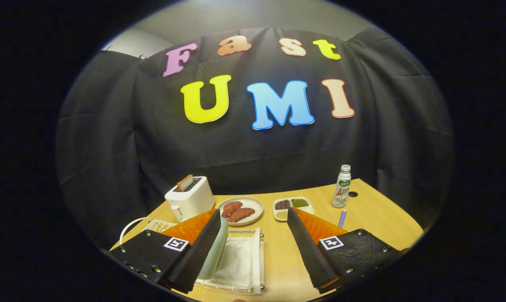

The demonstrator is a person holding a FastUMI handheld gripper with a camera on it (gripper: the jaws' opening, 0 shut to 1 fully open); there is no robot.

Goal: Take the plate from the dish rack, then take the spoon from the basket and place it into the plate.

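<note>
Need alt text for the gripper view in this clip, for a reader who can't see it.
The tool hangs open above a white dish rack, a pale plate standing on edge beside one finger. Beyond on the wooden table sit a toaster, a dish of meat, a divided tray and a bottle.

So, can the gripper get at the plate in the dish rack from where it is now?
Probably yes. The gripper is open, and the pale plate stands on edge in the white dish rack, right against the inner side of one finger. Nothing lies between the fingers and the plate's rim, though its lower part is hidden.
</note>
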